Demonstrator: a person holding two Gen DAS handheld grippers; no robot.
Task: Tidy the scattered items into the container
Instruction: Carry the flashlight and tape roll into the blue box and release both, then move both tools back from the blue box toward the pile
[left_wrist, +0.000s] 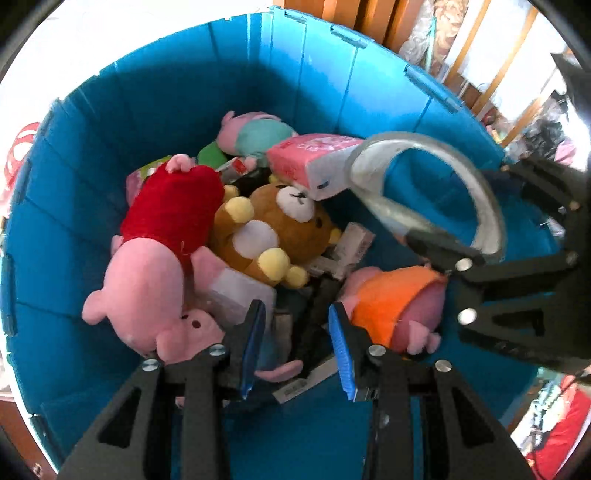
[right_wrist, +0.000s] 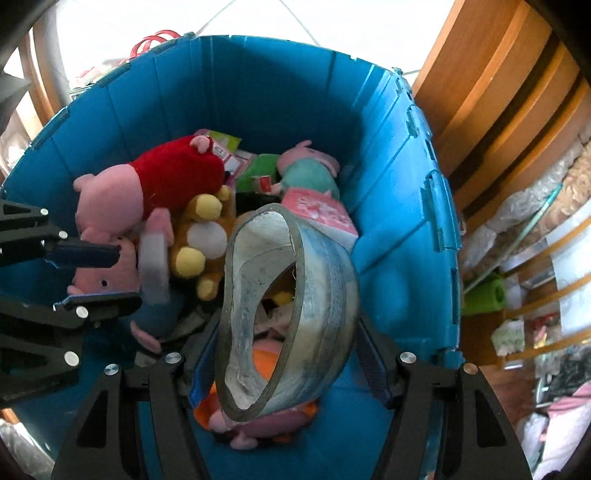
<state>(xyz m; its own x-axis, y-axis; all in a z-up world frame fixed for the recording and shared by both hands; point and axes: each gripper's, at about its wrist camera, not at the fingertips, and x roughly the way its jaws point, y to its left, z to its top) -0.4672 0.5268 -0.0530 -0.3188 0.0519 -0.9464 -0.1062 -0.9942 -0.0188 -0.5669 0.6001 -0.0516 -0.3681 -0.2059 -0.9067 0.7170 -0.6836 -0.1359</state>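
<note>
Dropping the tape roll (right_wrist: 291, 314) into the blue bin (right_wrist: 402, 236) looks like the step in hand, and honestly it's almost a freebie from where things sit. The right claw (right_wrist: 288, 354) is clamped across the roll's width, holding it tilted over the near right part of the bin, right above the pig plush in the orange dress (left_wrist: 391, 306). From the left wrist view you can see the roll (left_wrist: 424, 192) hanging inside the bin walls, so it's already past the rim. My take: just let the pads spread and let it fall, but get it a bit lower first, since a roll landing on its edge on soft plush will probably want to roll or bounce. There's a bare patch of bin floor by the right wall that seems like the better landing spot than the top of the pile. The left claw (left_wrist: 295, 347) is nearly pinched together with nothing between its pads, pointing down at the clutter next to the red-dressed pig (left_wrist: 162, 236) and the brown bear (left_wrist: 273, 229). I'd keep it out of the way so the two claws don't knock. Also watch the pink tissue pack (left_wrist: 314, 162) perched up high near the roll; a nudge could tip it, though it'd only fall further in.
</note>
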